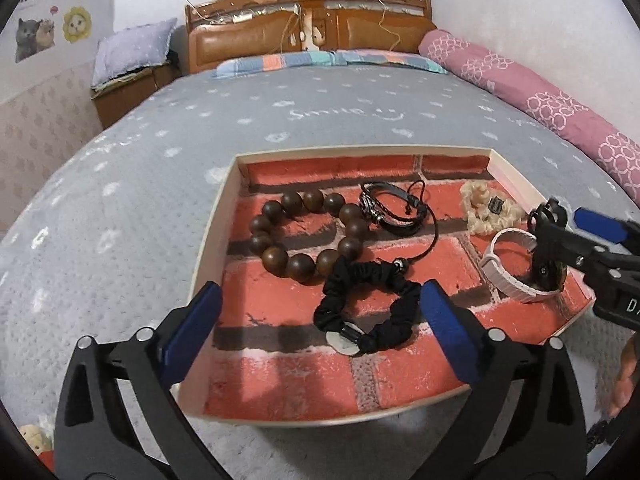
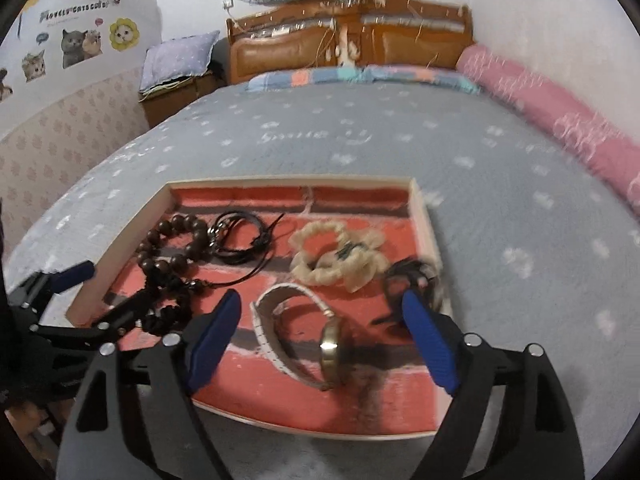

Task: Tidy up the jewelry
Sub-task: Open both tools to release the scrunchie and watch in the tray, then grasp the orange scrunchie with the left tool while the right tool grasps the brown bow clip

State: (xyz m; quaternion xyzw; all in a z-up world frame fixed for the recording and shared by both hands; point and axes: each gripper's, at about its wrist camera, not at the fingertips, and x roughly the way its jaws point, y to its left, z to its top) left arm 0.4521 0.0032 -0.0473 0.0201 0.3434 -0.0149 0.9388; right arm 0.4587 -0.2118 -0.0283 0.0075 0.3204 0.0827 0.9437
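Observation:
A shallow box with a red brick-pattern lining (image 1: 440, 398) (image 2: 426, 224) lies on the bed. In it are a brown bead bracelet (image 1: 276, 256) (image 2: 160, 248), a black leather cord bracelet (image 1: 384, 208) (image 2: 240, 236), a black scrunchie (image 1: 372, 300) (image 2: 168, 312), a cream scrunchie (image 1: 488, 208) (image 2: 336, 256) and a white-strap watch (image 1: 508, 280) (image 2: 288, 336). My left gripper (image 1: 320, 332) is open over the black scrunchie. My right gripper (image 2: 320, 340) is open around the watch. A dark ring-shaped item (image 2: 416, 276) sits blurred by its right finger.
The box rests on a grey quilted bedspread (image 1: 120, 208) (image 2: 520, 200). A pink bolster (image 1: 540, 96) lies along the right wall, a wooden headboard (image 1: 312, 20) at the back, and a nightstand with a pillow (image 1: 132, 60) at the left.

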